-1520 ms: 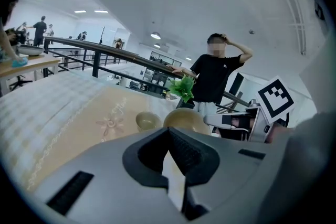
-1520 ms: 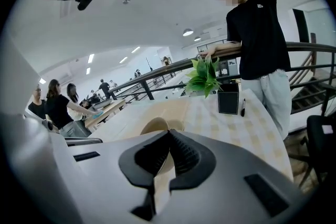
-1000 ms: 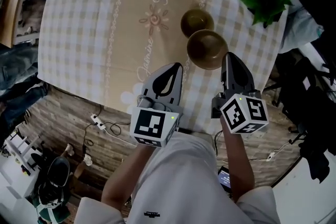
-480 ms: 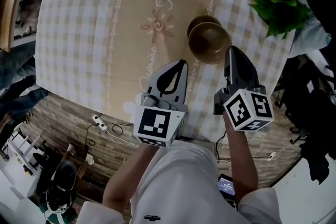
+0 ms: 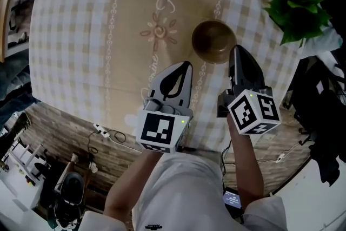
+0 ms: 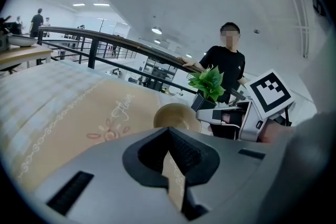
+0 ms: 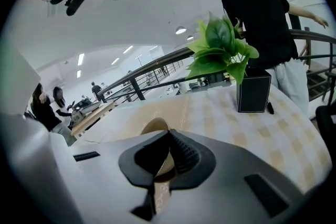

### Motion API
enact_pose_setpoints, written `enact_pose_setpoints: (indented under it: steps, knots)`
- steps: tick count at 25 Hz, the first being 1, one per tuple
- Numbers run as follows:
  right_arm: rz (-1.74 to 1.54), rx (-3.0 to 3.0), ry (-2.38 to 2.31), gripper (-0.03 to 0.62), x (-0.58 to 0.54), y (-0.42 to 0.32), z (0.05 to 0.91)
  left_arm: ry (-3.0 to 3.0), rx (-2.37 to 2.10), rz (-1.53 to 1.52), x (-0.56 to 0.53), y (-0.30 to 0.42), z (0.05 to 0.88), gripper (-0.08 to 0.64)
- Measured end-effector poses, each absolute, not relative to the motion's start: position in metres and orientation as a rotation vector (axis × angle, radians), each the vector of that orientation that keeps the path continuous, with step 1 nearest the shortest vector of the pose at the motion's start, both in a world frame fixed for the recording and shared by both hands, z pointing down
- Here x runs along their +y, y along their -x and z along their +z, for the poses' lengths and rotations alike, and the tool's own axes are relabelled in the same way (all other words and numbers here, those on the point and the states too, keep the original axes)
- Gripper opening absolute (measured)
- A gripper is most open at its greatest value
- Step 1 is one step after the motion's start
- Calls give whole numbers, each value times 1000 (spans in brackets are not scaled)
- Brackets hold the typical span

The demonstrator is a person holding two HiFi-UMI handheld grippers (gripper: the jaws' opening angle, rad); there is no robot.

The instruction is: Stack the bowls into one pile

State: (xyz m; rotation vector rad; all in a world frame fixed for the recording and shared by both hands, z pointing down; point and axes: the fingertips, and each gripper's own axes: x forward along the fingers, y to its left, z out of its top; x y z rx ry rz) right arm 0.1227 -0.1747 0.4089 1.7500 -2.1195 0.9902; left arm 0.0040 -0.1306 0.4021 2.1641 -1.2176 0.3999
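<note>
A brown bowl [image 5: 212, 40] sits nested on top of a second one on the checked tablecloth [image 5: 97, 30]; only the top bowl shows from above. My right gripper [image 5: 234, 50] is shut on that bowl's right rim, and the rim [image 7: 152, 127] shows just past its closed jaws [image 7: 168, 132]. My left gripper [image 5: 186, 65] hovers over the cloth to the left of and nearer than the bowl, shut with nothing in it. In the left gripper view the bowl [image 6: 176, 115] lies beyond the closed jaws [image 6: 169, 129], with the right gripper [image 6: 231, 118] beside it.
A green plant in a black pot [image 5: 297, 8] stands at the table's far right corner, close to the bowl. A person in black [image 7: 262, 13] stands behind it. The table's near edge [image 5: 108, 116] runs just under my grippers. Cables lie on the floor [image 5: 108, 132].
My right gripper carried the bowl away from me and onto the second bowl, which is now covered. The left gripper kept its place.
</note>
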Motion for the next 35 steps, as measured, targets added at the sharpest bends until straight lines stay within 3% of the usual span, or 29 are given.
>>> enact_pose_setpoints:
  steps: [21, 35]
  knots:
    - [882, -2033, -1727, 37, -170, -133, 443, -2141, -1239, 406, -117, -5, 421, 18]
    - [726, -2142, -1637, 36, -121, -152, 386, -2167, -1306, 372, -81, -20, 373, 18]
